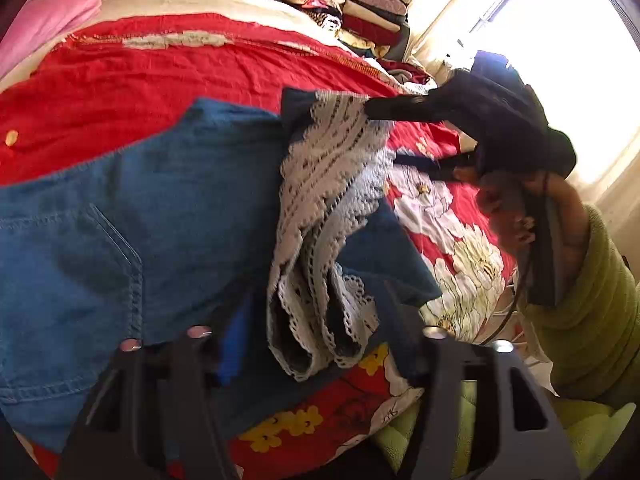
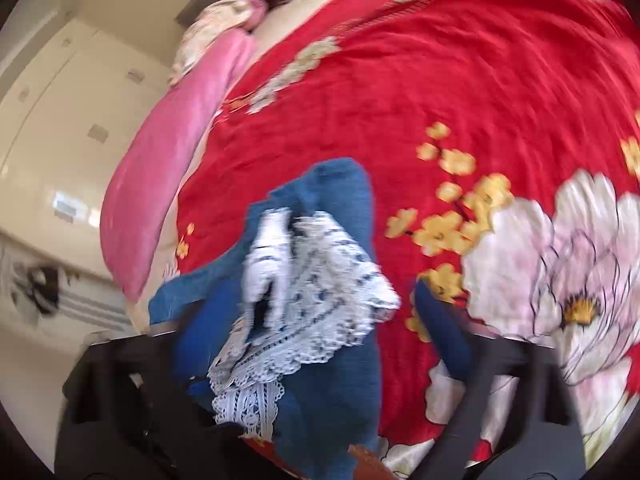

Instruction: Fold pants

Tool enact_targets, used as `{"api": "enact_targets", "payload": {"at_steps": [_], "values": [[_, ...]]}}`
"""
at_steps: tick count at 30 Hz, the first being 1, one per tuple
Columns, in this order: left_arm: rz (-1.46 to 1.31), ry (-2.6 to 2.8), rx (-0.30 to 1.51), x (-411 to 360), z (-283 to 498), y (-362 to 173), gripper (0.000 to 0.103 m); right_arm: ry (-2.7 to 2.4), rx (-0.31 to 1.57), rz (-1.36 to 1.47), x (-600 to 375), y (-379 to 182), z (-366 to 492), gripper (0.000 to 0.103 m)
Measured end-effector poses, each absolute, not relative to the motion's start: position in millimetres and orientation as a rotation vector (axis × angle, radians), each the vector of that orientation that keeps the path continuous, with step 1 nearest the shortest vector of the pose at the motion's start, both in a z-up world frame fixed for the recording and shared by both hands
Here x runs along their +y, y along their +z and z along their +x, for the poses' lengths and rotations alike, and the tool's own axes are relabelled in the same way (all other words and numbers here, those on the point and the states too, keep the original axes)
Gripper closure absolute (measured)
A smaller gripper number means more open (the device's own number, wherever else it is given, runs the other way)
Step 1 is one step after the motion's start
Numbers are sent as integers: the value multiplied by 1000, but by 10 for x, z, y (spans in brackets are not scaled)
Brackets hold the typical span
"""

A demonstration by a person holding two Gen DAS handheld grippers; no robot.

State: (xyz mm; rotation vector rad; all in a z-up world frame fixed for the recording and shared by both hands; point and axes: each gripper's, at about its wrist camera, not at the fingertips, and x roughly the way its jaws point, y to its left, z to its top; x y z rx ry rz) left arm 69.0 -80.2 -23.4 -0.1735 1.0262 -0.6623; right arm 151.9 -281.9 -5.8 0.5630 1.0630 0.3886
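Blue denim pants with white lace trim at the leg ends lie on a red floral bedspread. My left gripper has its fingers apart, with the lace hem and denim bunched between them. My right gripper shows in the left wrist view, held in a hand with a green sleeve; its upper finger touches the raised lace hem. In the right wrist view the pants and lace hang between the spread fingers of the right gripper. That view is blurred.
A pink blanket lies along the bed's far edge. A pile of folded clothes stands at the bed's back corner near a bright window. White cabinet doors stand beyond the bed.
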Motion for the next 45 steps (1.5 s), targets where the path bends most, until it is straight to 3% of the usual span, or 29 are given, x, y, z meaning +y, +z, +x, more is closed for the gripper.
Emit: {"api": "enact_targets", "payload": {"at_steps": [2, 3, 10, 17, 19, 23, 27, 31, 45], "values": [[-188, -659, 1036, -794, 676, -261, 69, 413, 1048, 456, -2674, 65, 1516, 80], [-189, -657, 1039, -787, 675, -273, 72, 438, 1031, 417, -2592, 140, 1509, 82], [-231, -672, 1034, -702, 596, -263, 75, 518, 992, 330, -2132, 370, 1732, 84], [-323, -648, 1057, -506, 599, -394, 75, 576, 1063, 244, -1528, 163, 2069, 84], [-346, -649, 1063, -468, 608, -423, 75, 577, 1095, 228, -1396, 50, 2146, 81], [-363, -654, 1071, -440, 607, -474, 75, 575, 1035, 248, -1462, 156, 2121, 55], [-373, -661, 1072, -448, 678, -508, 75, 528, 997, 193, -1661, 302, 2101, 47], [-367, -651, 1060, -395, 692, -521, 87, 509, 998, 122, -1744, 332, 1964, 45], [-324, -631, 1064, -308, 580, -470, 88, 587, 1046, -251, -1781, -4, 756, 45]]}}
